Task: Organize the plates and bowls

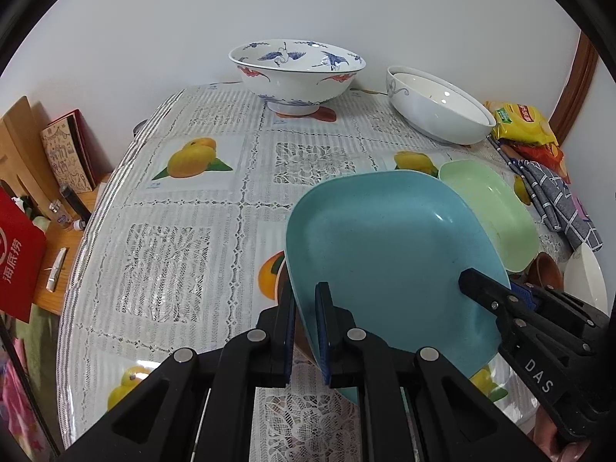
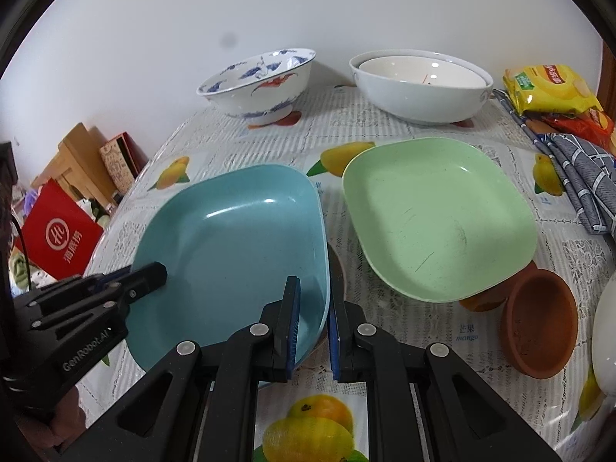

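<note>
We hold the blue plate (image 2: 231, 238) by both near corners: our left gripper (image 1: 306, 331) pinches its left rim, our right gripper (image 2: 313, 323) its right rim. The plate is squarish, with no clear long axis, tilted, hollow upward, far corner toward the wall. It sits just left of the green plate (image 2: 439, 215) on the table (image 1: 173, 211).
</note>
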